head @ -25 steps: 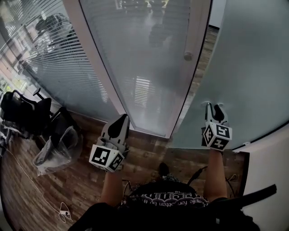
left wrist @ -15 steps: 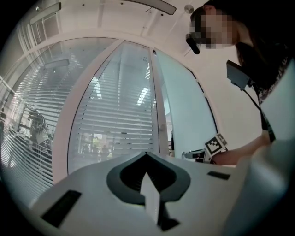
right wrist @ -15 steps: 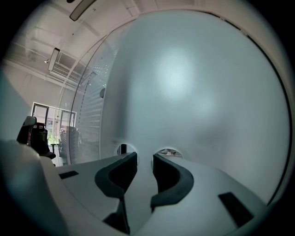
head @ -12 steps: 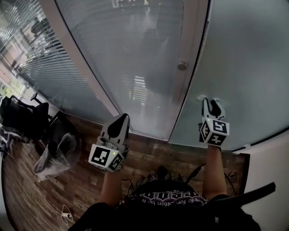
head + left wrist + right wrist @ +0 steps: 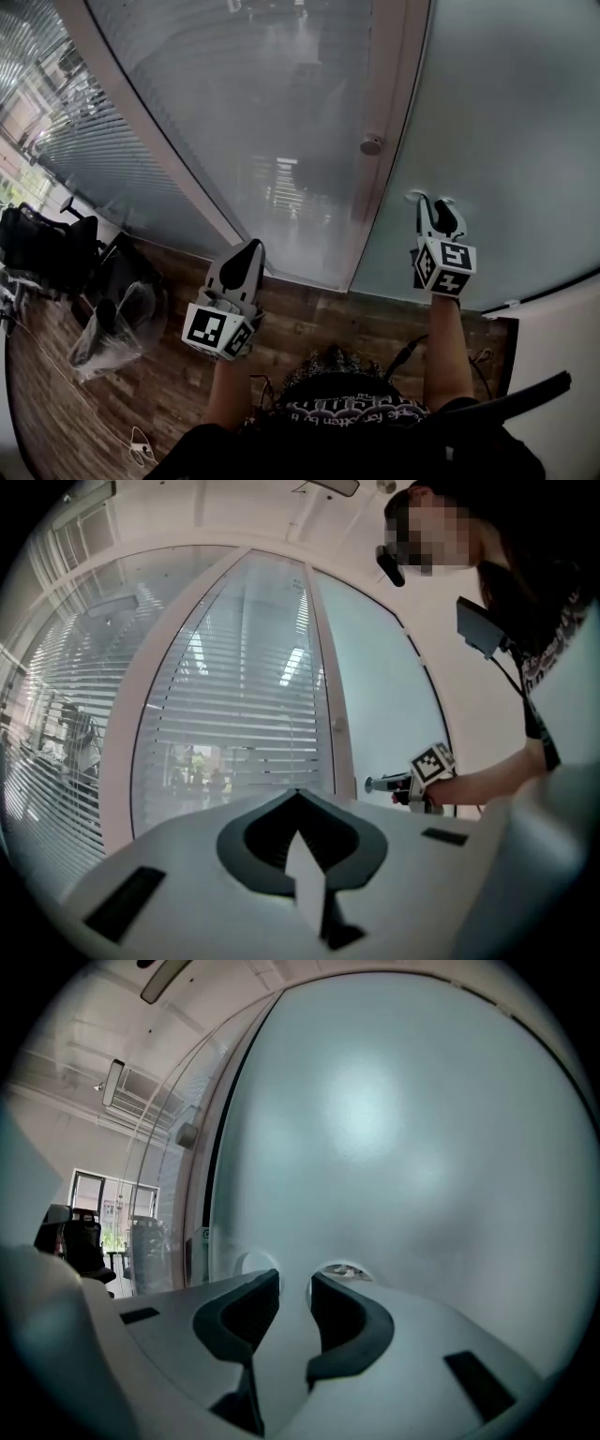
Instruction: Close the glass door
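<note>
Right gripper [image 5: 438, 202], fingers narrowly parted, meets the door [image 5: 525, 112] (probably heavy, slick) at right; push there. Left gripper [image 5: 251, 249] closed, empty.

Pale grey frosted glass door [image 5: 506, 112]

No legible text (shirt print [image 5: 352, 410] too blurred).
</note>
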{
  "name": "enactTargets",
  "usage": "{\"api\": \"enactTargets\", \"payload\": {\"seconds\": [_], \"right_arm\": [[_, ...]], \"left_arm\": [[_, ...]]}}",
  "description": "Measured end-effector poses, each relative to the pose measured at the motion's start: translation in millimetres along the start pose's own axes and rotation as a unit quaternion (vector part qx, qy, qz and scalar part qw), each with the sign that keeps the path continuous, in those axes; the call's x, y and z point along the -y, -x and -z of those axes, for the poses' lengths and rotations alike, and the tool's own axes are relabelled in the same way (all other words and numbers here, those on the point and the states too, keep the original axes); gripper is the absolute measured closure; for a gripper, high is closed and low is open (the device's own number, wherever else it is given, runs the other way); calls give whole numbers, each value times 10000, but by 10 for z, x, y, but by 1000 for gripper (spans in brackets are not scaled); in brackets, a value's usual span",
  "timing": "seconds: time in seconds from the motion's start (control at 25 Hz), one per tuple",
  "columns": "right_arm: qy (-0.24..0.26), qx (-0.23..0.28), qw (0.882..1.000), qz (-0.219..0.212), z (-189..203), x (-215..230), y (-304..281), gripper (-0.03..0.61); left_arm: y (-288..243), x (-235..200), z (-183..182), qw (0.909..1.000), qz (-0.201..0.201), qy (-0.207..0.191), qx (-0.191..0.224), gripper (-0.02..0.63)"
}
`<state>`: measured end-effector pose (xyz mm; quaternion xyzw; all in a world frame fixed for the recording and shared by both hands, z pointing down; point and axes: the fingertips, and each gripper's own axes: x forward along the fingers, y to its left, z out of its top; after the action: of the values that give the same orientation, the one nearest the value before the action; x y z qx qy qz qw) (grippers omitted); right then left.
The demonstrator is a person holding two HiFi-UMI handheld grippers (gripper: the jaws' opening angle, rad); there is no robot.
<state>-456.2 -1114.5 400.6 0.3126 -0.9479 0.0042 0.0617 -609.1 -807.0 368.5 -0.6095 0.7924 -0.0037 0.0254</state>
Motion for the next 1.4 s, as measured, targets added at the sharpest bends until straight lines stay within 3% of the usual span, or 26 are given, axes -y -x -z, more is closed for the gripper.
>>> {"api": "enactTargets", "payload": {"seconds": [1.0,1.28,1.4], "right_arm": [[-106,-103,9998,-98,-15,62,-119,468],[-11,-218,9996,-191,-33,-35,232,469],[-13,22,9997,-250,-161,-127,458,477]], "left_arm": [[40,4,-29,10000,-86,23,-9,612],[96,15,-24,10000,-68,39,-34,612],[72,63,-42,10000,23,36,-10,612]]}}
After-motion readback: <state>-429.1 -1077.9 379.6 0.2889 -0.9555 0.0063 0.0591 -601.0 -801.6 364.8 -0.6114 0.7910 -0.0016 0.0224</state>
